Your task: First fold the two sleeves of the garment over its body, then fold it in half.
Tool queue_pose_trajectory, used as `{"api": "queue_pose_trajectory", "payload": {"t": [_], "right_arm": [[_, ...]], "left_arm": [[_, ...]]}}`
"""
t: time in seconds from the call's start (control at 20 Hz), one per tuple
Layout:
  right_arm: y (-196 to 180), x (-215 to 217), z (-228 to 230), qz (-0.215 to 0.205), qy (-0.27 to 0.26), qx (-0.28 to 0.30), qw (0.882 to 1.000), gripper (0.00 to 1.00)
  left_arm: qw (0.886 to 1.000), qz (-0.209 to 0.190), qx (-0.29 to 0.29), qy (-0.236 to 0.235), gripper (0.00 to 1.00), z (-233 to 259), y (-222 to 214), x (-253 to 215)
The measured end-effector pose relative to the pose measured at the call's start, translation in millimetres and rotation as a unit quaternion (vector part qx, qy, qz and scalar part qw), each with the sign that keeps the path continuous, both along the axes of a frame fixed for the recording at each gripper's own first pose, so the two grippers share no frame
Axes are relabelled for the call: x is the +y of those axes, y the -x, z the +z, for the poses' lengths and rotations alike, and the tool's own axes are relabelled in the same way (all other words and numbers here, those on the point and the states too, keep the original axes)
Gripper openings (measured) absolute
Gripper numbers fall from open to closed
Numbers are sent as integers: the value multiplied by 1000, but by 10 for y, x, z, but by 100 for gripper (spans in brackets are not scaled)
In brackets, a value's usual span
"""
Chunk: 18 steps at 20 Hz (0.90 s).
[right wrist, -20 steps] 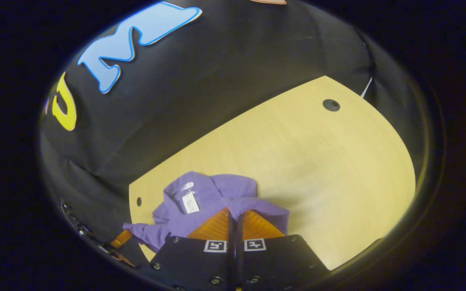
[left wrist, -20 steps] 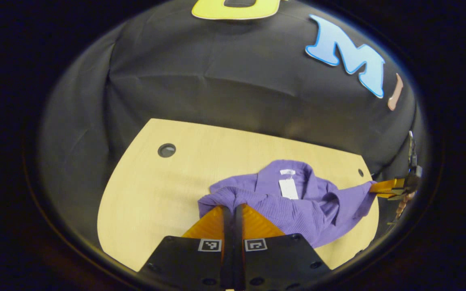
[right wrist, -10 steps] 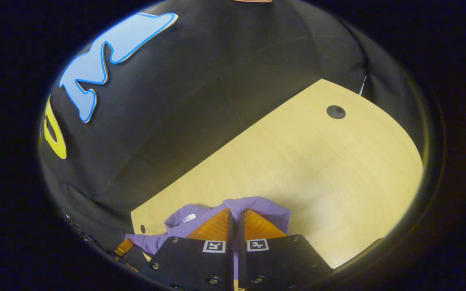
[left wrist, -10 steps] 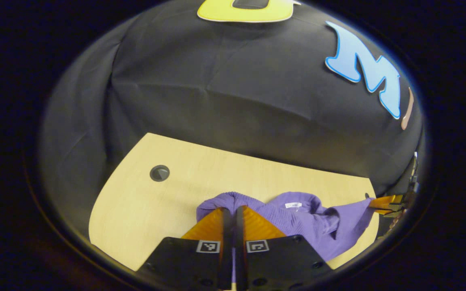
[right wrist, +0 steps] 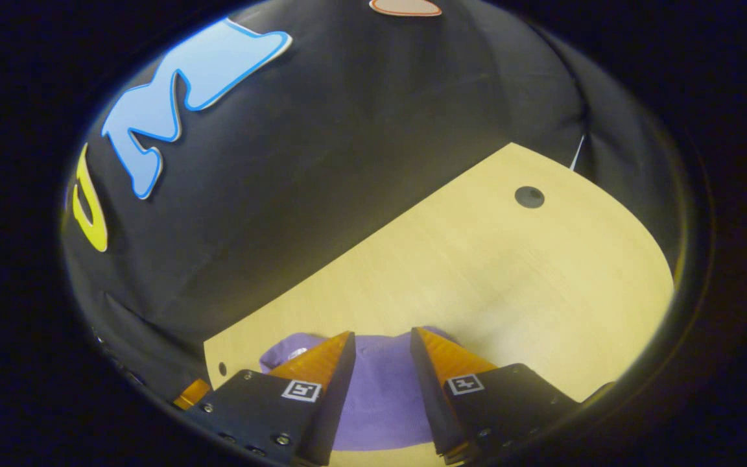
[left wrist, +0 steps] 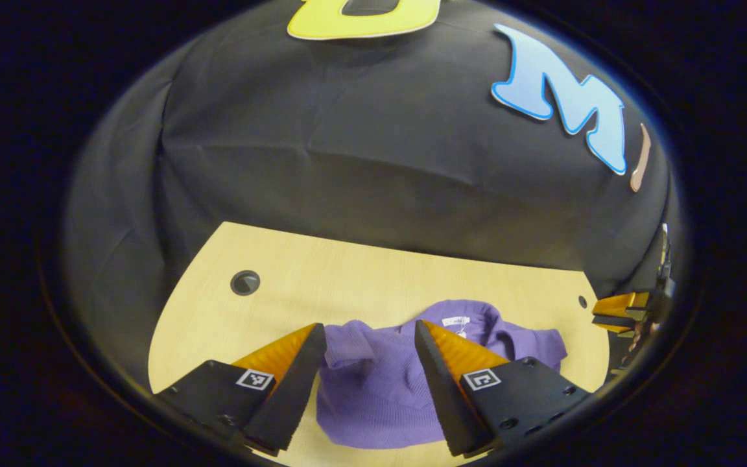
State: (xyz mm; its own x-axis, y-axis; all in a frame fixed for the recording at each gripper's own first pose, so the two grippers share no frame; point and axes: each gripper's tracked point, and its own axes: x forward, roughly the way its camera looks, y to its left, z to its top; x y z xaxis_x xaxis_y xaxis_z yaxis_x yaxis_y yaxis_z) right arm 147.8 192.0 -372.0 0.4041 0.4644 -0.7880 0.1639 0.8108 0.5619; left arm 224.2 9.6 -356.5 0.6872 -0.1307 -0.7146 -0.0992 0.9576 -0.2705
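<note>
Lying on the near part of the bench (left wrist: pixel 373 279), the purple garment (left wrist: pixel 380 389) looks like a compact bundle, with its collar and a small white tag (left wrist: pixel 456 320) at the far side. No sleeve sticks out from the body in either view, so the sleeves seem to be folded in already, and the short shape suggests that the fold in half is also made. This is only a judgement; how neat the layers are cannot be told from these views. What is left, probably, is only to take the grippers away from the garment.

The left gripper (left wrist: pixel 370 370) has its fingers wide apart, one on each side of the garment's near part, and it holds nothing. The right gripper (right wrist: pixel 381 383) also has its fingers apart, above the garment (right wrist: pixel 380 395), with no cloth between them. Whether the tips touch the cloth cannot be told.

The left gripper view gives most of the garment: the collar, the tag, and the rounded corner beyond the garment on the side where the right gripper (left wrist: pixel 620 310) appears far off, just past the garment's edge. It also shows a dark round hole (left wrist: pixel 244 283) in the bench, well apart from the garment. The right gripper view gives only a strip of the garment between the fingers, but it shows a large bare area of the bench (right wrist: pixel 477 272) beyond the garment, with another hole (right wrist: pixel 529 196) at its far end.
</note>
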Motion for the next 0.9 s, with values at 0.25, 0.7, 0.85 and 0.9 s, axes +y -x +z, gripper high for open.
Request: {"api": "queue_pose_trajectory", "payload": {"t": [0.25, 0.7, 0.85, 0.9], "right_arm": [[147, -57, 345, 34, 4, -51, 998, 56], [546, -296, 1405, 74, 59, -224, 970, 56], [722, -370, 1812, 85, 84, -291, 949, 55], [782, -388, 1951, 86, 88, -312, 942, 50]], "left_arm": [[1000, -10, -28, -10, 90, 356, 171, -55], [986, -7, -166, -26, 88, 1749, 695, -95], [973, -20, -225, -48, 91, 2310, 994, -160], [967, -21, -247, -57, 85, 2518, 1096, -192]]}}
